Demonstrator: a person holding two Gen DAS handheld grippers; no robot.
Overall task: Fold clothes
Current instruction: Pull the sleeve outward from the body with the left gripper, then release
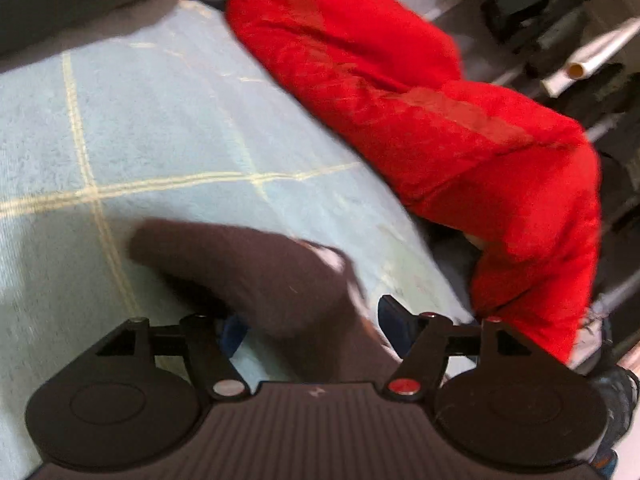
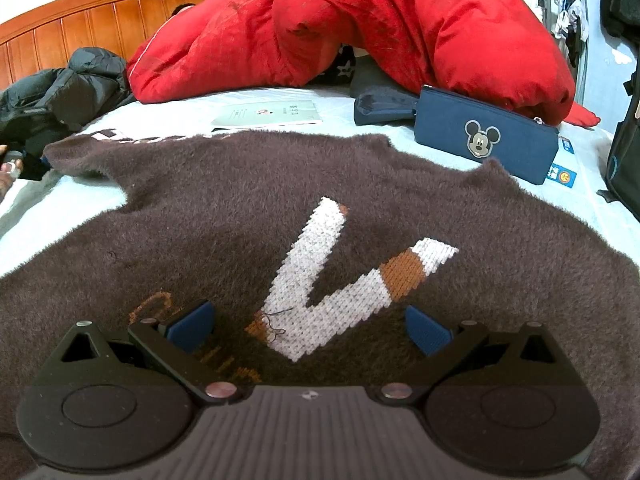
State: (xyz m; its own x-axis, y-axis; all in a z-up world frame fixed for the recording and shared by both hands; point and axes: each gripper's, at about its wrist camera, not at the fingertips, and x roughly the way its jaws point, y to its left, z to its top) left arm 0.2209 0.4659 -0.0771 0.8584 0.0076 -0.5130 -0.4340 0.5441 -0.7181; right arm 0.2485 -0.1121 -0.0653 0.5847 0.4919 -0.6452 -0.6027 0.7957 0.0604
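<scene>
Left gripper open, sweater sleeve loose between its jaws; right gripper open over the sweater, red jacket at twelve o'clock

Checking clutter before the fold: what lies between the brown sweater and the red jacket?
Right wrist view: a pale green booklet and a navy Mickey pouch lie on the bedsheet between the brown sweater and the red jacket.

Brown sweater with white V, red jacket, navy pouch
</scene>
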